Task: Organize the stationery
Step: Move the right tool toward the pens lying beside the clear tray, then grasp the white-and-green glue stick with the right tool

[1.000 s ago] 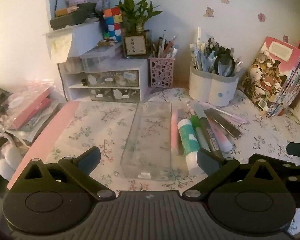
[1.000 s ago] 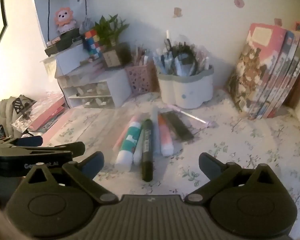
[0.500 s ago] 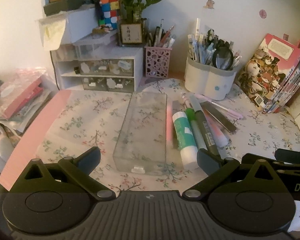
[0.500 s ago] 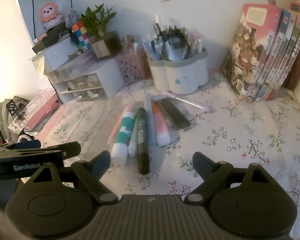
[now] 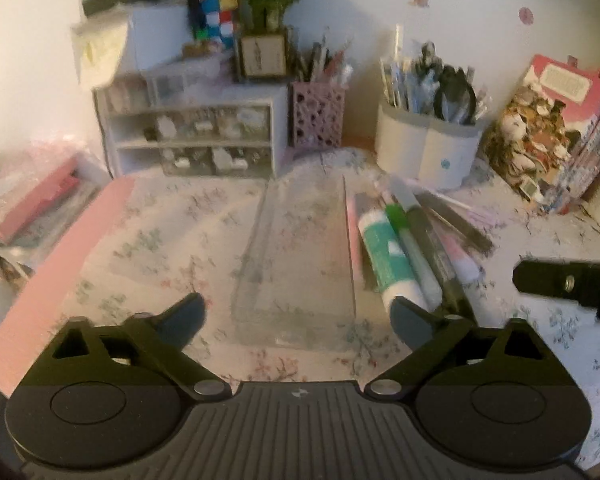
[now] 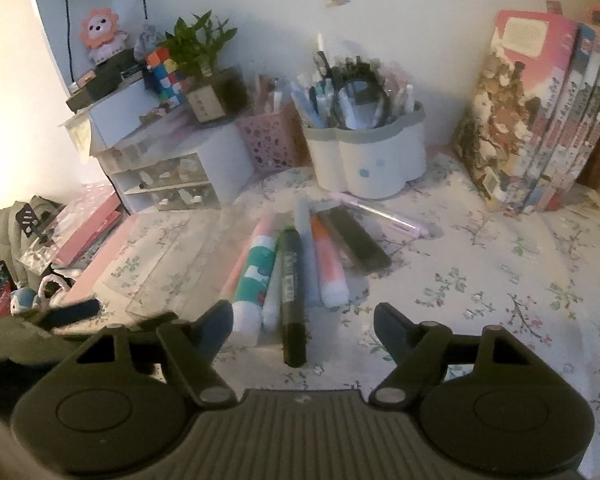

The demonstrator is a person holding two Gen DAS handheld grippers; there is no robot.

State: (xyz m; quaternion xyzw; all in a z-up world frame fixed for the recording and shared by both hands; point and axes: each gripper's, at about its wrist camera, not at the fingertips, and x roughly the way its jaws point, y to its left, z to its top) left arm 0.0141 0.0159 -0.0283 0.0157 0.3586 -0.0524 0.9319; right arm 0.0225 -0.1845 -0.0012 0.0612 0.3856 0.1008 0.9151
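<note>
On the flowered tablecloth [image 5: 172, 236], a clear plastic box [image 5: 300, 264] is laid lengthwise, its near end framed by the left gripper [image 5: 298, 314]. The jaws of that gripper are seen closing, yet its fingers are kept apart from the box walls and nothing is pinched. Just beside the box, on its right, a row of stationery is laid out: a teal and white glue stick [image 6: 252, 280], a dark marker [image 6: 292, 292], an orange and white tube [image 6: 330, 270] and a flat dark case [image 6: 358, 242]. A lilac pen [image 6: 384, 216] is set behind them. The near end of the marker is bracketed by the right gripper [image 6: 302, 322], whose jaws are likewise closing with the pads not yet pressed on anything. A white pen holder [image 6: 368, 160], a pink mesh cup [image 5: 318, 120] and a small drawer unit [image 5: 196, 140] are lined up along the wall, and books [image 6: 540, 120] are stood at the right.
</note>
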